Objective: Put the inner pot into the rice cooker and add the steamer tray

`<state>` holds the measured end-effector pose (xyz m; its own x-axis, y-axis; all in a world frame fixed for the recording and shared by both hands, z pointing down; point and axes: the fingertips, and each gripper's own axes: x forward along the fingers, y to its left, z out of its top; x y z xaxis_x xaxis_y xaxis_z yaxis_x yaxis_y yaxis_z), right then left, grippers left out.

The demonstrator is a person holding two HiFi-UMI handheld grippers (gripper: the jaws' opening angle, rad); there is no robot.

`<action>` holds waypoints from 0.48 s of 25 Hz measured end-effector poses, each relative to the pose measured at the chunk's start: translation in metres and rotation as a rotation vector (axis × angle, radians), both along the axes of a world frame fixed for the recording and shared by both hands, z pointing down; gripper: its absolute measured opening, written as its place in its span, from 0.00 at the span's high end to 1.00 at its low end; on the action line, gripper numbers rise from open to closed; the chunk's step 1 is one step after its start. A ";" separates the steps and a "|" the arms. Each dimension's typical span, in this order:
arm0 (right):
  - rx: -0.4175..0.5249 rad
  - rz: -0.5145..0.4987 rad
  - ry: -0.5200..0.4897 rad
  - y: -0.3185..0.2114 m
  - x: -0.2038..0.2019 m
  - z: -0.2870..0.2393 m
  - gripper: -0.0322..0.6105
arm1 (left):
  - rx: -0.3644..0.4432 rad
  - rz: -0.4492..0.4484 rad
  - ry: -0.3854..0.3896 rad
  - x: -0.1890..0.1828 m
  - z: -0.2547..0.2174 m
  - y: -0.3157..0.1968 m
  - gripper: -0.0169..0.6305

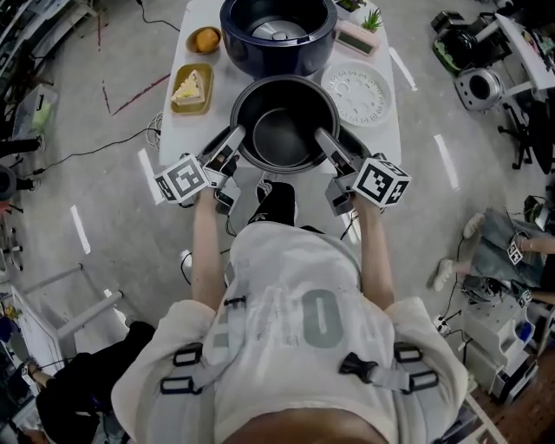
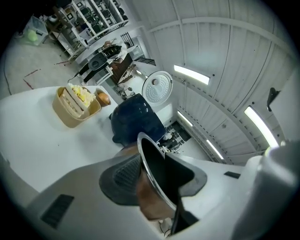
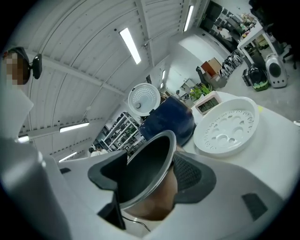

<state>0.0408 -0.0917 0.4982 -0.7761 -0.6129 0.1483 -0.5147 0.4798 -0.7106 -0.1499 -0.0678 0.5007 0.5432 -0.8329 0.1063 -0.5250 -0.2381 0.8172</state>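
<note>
The dark inner pot (image 1: pixel 284 134) stands at the near edge of the white table (image 1: pixel 192 132), in front of the dark blue rice cooker (image 1: pixel 277 35), whose lid stands up. My left gripper (image 1: pixel 232 141) is shut on the pot's left rim and my right gripper (image 1: pixel 328 140) on its right rim. In the left gripper view the pot's rim (image 2: pixel 157 173) runs between the pads of the left gripper (image 2: pixel 151 177), one outside and one inside. The right gripper view shows the right gripper (image 3: pixel 161 174) holding the pot (image 3: pixel 143 171) the same way. The white steamer tray (image 1: pixel 357 94) lies right of the pot.
A yellow dish with a cake slice (image 1: pixel 192 88) and a small bowl with an orange item (image 1: pixel 206 40) sit on the table's left side. A small clock (image 1: pixel 355 37) and a plant (image 1: pixel 373 19) stand at the back right. Cables and equipment crowd the floor around.
</note>
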 end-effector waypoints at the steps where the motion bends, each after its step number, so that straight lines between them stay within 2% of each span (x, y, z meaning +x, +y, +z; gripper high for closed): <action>1: 0.000 0.002 0.012 0.000 0.000 0.001 0.48 | -0.005 -0.003 -0.007 0.000 0.001 0.001 0.71; 4: 0.015 -0.005 0.062 0.002 -0.001 0.001 0.52 | -0.004 -0.015 -0.011 -0.003 -0.002 0.003 0.73; 7: 0.044 -0.021 0.108 0.006 -0.004 -0.003 0.55 | 0.029 -0.029 0.003 -0.008 -0.014 0.004 0.75; 12: 0.119 -0.023 0.154 0.006 -0.009 -0.022 0.59 | 0.111 -0.052 -0.050 -0.016 -0.043 0.005 0.77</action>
